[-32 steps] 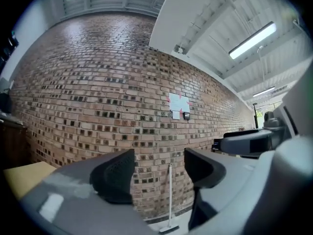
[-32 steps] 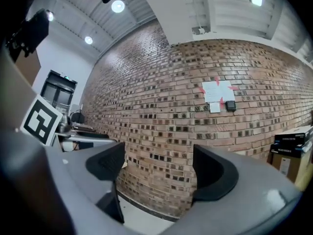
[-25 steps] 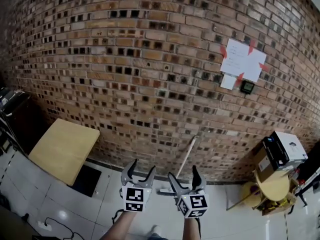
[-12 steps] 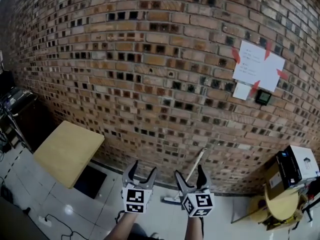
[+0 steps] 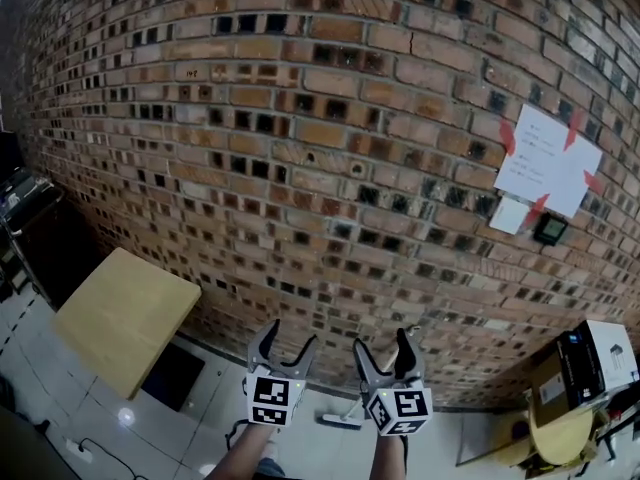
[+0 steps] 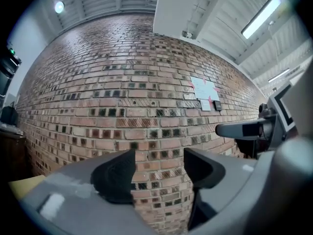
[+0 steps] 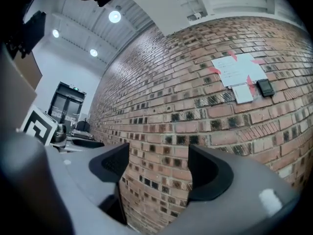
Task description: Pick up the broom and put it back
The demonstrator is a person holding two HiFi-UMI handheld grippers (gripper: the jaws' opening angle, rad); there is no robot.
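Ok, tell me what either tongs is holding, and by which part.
Nothing. The left tongs stand open and empty; the right tongs are closing with nothing between them. The broom stands by the wall, untouched.

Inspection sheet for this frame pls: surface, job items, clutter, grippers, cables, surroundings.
Surface: pale tiled floor, glossy.
Job's things: broom, head on the floor at the foot of the brick wall; handle mostly hidden behind the right hand-held gripper.
Clutter: wooden tabletop at left; stacked boxes and a yellow chair at right.
Grippers: left hand-held gripper open, empty; right jaws closing, nothing between them.
Cables: one cable loose on the floor, lower left.
Surroundings: taped papers and a small black device on the wall.
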